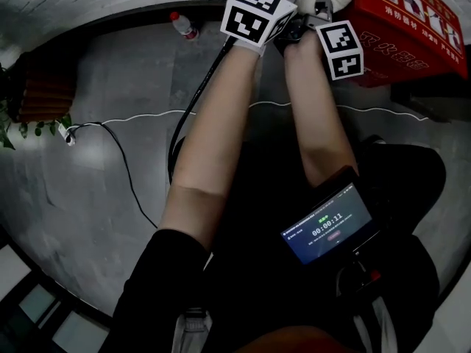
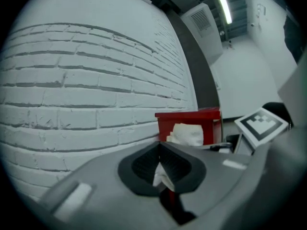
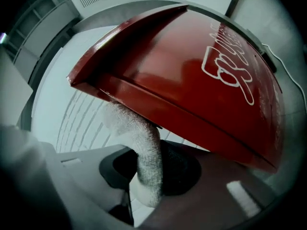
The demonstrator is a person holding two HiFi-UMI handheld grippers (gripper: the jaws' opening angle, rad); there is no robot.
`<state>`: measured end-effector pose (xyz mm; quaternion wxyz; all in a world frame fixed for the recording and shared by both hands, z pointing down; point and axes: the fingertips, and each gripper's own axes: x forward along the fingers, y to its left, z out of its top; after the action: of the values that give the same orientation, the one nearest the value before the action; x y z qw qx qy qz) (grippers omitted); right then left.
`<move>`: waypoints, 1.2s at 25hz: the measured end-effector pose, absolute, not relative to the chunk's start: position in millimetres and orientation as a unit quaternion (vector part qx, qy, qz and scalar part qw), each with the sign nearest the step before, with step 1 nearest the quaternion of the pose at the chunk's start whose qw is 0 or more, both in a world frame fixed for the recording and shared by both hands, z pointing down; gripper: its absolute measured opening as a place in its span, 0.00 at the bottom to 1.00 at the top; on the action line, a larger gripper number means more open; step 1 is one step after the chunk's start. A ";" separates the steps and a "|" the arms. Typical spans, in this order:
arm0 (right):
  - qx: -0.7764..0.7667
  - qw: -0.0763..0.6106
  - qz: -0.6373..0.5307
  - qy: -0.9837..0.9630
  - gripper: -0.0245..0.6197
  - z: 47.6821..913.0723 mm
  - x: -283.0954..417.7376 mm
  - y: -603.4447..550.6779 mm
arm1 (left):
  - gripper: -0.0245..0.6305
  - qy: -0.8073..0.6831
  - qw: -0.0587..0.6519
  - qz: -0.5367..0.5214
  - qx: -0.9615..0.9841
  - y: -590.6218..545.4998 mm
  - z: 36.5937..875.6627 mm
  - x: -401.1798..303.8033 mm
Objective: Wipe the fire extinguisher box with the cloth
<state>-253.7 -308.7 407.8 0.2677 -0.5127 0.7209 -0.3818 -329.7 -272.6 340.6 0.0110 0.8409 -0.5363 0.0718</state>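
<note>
- Nearest me, a small screen [image 1: 329,226] shows a timer on the person's lap, and both forearms [image 1: 213,138] stretch away above it.
- Further out, the right tongs [image 3: 148,171] pinch the cloth [image 3: 144,152], a thick white one that runs up from the pads and touches the lower edge of the box [image 3: 206,75], which is red.
- Beside them, the left tongs [image 2: 161,169] are pressed together. A white scrap sits between the pads, probably a corner of the same cloth, though I can't be sure from this angle.
- Seen from the left gripper view, the box stands against a white brick wall [image 2: 86,80] with bunched cloth in front of it.
- Seen from the head view, the box sits at the top right on the grey floor [image 1: 103,190]. A water bottle [image 1: 182,25] sits well apart to its left, and a white cable [image 1: 140,118] trails across the floor.
</note>
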 end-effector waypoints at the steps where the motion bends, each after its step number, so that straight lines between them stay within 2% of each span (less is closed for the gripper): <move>1: -0.514 0.269 -0.385 0.718 0.19 409.4 -252.9 -310.0 | 0.04 -0.534 0.009 0.077 0.842 -273.2 342.0 -327.2; 13: -0.539 0.270 -0.447 0.661 0.19 468.2 -241.0 -304.1 | 0.04 -0.505 -0.003 0.206 0.838 -277.8 409.6 -309.5; 30: -0.563 0.242 -0.503 0.609 0.19 587.3 -232.4 -298.9 | 0.04 -0.483 0.100 0.252 0.833 -273.6 528.6 -309.9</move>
<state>-232.4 -298.9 587.3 0.2420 -0.5632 0.6089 -0.5034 -309.9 -273.6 528.6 0.0996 0.8328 -0.4825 0.2524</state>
